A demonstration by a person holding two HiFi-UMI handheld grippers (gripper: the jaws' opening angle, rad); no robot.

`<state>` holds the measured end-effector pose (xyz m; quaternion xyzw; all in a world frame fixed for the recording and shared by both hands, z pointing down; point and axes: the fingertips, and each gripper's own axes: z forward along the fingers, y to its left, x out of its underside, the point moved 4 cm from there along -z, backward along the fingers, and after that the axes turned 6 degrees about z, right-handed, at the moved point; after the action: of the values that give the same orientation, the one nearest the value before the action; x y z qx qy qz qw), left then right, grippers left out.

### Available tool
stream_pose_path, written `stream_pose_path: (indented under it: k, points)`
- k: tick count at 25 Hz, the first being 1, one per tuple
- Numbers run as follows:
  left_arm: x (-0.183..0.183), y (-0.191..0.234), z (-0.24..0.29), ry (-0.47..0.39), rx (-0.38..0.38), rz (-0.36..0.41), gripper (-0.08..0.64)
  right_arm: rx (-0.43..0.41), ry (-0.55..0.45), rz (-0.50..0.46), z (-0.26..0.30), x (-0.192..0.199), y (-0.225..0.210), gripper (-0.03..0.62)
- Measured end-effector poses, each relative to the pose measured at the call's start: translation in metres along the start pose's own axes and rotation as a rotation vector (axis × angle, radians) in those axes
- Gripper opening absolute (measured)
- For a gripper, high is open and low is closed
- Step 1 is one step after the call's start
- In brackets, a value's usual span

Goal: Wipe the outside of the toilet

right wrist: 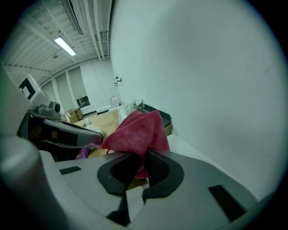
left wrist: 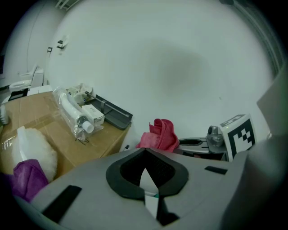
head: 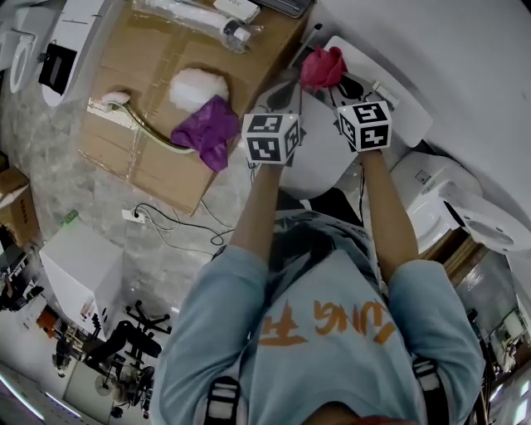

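1 overhead view, 2 low; pink cloth (head: 322, 66) common

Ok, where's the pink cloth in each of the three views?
Head view: the pink cloth is at the top, right of centre.
Left gripper view: the cloth is in the centre, just above the jaws.
Right gripper view: the cloth is in the centre, clamped in the right gripper.
Shared landmark: the cardboard box, left of the cloth in every view.

Cardboard box (head: 158, 66): purple cloth (head: 207, 129) at rt edge, white fluffy pad (head: 199, 85) just beside, brush (head: 137, 116) left, bagged tubes (head: 199, 21) far edge.
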<state>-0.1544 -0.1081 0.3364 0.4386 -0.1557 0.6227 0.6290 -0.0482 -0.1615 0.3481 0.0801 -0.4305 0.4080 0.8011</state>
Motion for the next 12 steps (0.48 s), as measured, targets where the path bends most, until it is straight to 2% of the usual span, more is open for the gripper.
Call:
stream_pose_path:
  k: [4,9,12]
  points:
    - [0.005,0.004,0.006,0.015,-0.003,-0.004,0.026,0.003,0.052,-0.027,0.016,0.011,-0.003,0.046]
    - [0.014,0.007,0.006,0.025,-0.024,-0.045,0.026,0.011,0.069,-0.094,0.015,0.015,-0.009,0.046]
    - [0.018,0.002,0.005,0.030,-0.022,-0.050,0.026,0.014,0.066,-0.089,0.009,0.018,-0.013,0.046]
